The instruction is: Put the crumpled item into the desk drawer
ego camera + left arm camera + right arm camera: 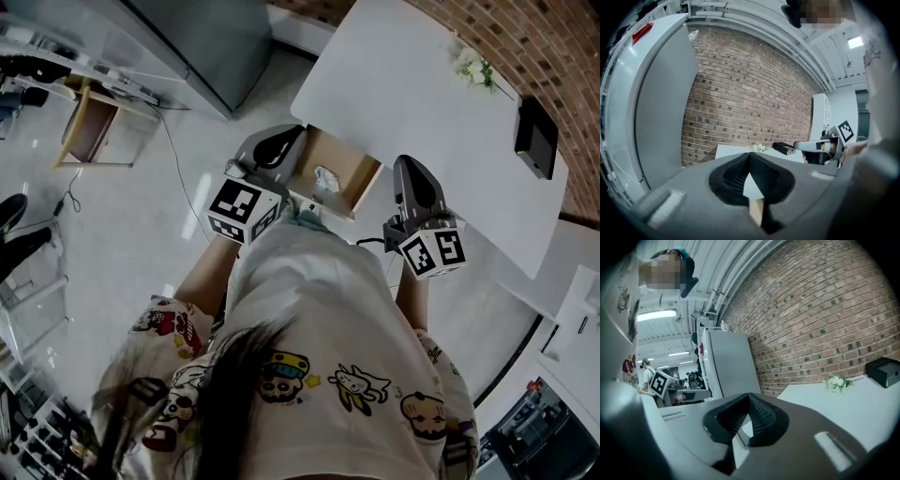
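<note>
In the head view the wooden desk drawer [349, 159] stands pulled open under the white desk [412, 84]. A pale crumpled item [327, 178] lies inside it. My left gripper [279, 142] hovers at the drawer's left corner, shut and empty. My right gripper [407, 167] hangs just right of the drawer, also shut with nothing in it. In the left gripper view the jaws [749, 158] meet in a closed point, with a strip of drawer wood [756, 212] below. The right gripper view shows its jaws [748, 398] closed the same way.
On the desk stand a black box [535, 137] and a small bunch of white flowers [473, 67]. A grey fridge [202, 37] stands to the left, a brick wall [745, 98] behind. Shelving and cables [84, 112] lie on the floor to the left.
</note>
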The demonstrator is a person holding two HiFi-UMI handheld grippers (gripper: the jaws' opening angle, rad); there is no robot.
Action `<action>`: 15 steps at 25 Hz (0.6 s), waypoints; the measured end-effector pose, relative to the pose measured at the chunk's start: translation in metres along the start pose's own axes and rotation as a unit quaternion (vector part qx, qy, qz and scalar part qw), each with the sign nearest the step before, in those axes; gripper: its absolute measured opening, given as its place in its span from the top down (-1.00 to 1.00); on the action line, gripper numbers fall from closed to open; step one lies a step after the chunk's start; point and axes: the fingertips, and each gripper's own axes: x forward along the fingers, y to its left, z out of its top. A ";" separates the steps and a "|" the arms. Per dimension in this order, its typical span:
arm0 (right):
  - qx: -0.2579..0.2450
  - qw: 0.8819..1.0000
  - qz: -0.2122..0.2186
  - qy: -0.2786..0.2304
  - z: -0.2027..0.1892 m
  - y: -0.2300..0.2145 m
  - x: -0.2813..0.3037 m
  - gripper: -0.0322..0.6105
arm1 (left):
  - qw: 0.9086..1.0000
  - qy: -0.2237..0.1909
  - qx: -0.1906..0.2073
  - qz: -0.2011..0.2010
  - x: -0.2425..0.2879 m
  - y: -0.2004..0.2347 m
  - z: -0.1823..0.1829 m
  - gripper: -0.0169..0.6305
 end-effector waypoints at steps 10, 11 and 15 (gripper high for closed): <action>-0.012 1.000 -0.002 0.006 0.001 0.008 0.001 0.87 | 1.000 0.005 0.011 -0.008 -0.008 0.005 0.001 0.95; -0.013 1.000 -0.002 0.007 0.001 0.009 0.000 0.87 | 1.000 0.006 0.011 -0.009 -0.009 0.004 0.000 0.95; -0.010 1.000 0.004 0.006 -0.001 0.014 -0.002 0.87 | 1.000 0.009 0.009 -0.016 -0.010 0.004 -0.002 0.95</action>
